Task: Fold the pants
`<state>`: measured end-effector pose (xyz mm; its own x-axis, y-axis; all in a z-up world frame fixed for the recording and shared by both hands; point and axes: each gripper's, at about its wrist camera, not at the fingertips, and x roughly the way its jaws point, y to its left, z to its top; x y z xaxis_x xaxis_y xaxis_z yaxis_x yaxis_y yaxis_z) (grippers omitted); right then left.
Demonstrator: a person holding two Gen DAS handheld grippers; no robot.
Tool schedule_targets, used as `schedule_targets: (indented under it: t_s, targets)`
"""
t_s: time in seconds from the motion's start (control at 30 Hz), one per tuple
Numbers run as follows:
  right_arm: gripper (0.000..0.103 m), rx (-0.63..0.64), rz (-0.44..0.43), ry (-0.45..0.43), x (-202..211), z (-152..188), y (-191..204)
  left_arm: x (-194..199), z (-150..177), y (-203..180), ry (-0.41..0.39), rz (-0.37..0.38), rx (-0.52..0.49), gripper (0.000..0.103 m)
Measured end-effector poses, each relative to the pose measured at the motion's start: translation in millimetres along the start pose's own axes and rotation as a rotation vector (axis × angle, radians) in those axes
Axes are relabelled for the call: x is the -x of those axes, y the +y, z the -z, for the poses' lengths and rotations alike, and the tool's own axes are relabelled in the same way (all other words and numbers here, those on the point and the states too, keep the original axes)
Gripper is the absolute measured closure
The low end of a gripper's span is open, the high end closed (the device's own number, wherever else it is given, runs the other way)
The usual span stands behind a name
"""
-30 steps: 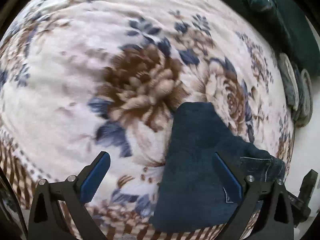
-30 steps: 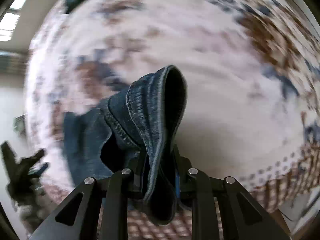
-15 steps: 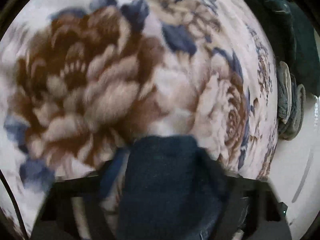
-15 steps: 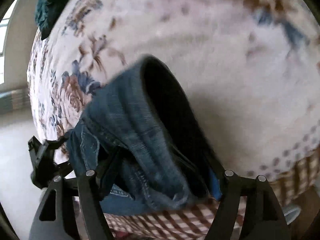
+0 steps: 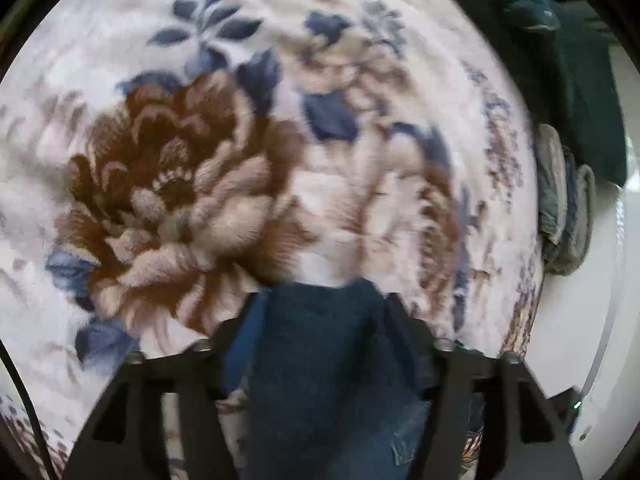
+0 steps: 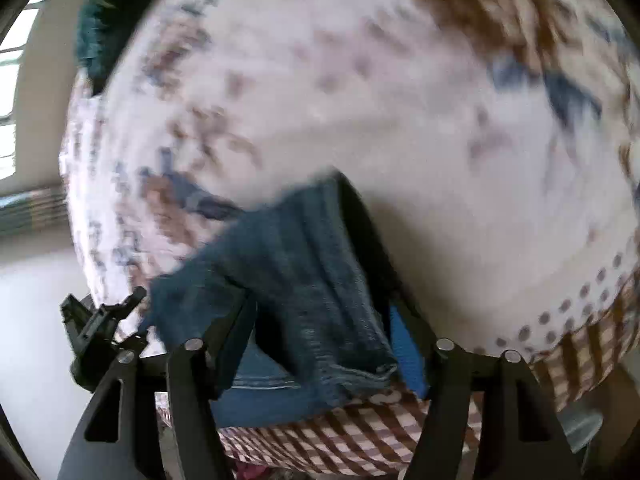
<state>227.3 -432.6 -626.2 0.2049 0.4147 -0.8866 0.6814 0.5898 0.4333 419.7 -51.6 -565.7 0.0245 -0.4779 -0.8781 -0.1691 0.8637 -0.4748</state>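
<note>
The dark blue denim pants [image 5: 320, 360] lie on a floral blanket [image 5: 180, 168] at the near edge of the bed. In the left wrist view my left gripper [image 5: 320, 312] has its jaws part closed, with a fold of the dark cloth between them. In the right wrist view my right gripper [image 6: 324, 292] stands with jaws apart, and the hemmed end of the pants [image 6: 304, 280] lies loose between its fingers. The other gripper shows at the left edge of that view [image 6: 100, 320].
A pile of folded jeans [image 5: 564, 204] sits at the bed's right edge. A dark teal cloth [image 5: 576, 60] lies at the far corner, and it also shows in the right wrist view [image 6: 104, 12]. The blanket's checked border [image 6: 360, 440] hangs over the near edge.
My right gripper was shut on the pants hem a second ago and has opened. My left gripper was wide open beside the pants, moved over the cloth and has narrowed around it.
</note>
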Motion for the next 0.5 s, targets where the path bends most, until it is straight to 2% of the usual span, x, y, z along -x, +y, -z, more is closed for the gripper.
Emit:
schedule_targets:
  t_s: [0.07,0.13,0.17,0.2,0.23,0.3,0.4,0.43,0.47,0.5]
  targets:
    - [0.019,0.024,-0.033,-0.007,3.4,-8.6,11.0,0.2,4.6,-6.7,0.006,0.008,-0.007,0.035]
    - [0.02,0.044,0.008,0.018,-11.9,-25.5,20.1,-3.5,5.4,-4.8,0.011,0.028,0.021,0.033]
    - [0.046,0.025,0.014,0.027,-22.7,-32.9,16.9,-5.5,5.1,-0.7,0.012,0.031,0.042,0.032]
    - [0.068,0.006,-0.014,0.02,-30.3,-38.3,12.1,-7.4,3.7,2.9,0.012,0.038,0.058,0.032]
    - [0.076,-0.015,-0.028,0.005,-33.8,-42.6,9.7,-9.8,1.3,7.5,0.017,0.048,0.072,0.032]
    - [0.076,-0.034,0.049,-0.044,-38.4,-53.2,4.8,-16.5,-2.1,12.8,0.031,0.033,0.078,0.032]
    - [0.073,-0.069,0.021,-0.004,-50.4,-62.7,1.7,-24.7,-3.7,20.8,0.068,0.003,0.076,0.032]
    - [0.066,-0.056,0.012,0.011,-47.1,-64.6,6.6,-23.0,-2.3,20.6,0.07,0.005,0.071,0.032]
    - [0.047,-0.049,0.007,0.017,-44.3,-64.6,8.6,-19.8,0.1,19.2,0.066,0.003,0.062,0.032]
    - [0.037,-0.043,0.003,0.019,-39.5,-63.4,10.7,-16.7,3.2,17.2,0.061,0.005,0.05,0.032]
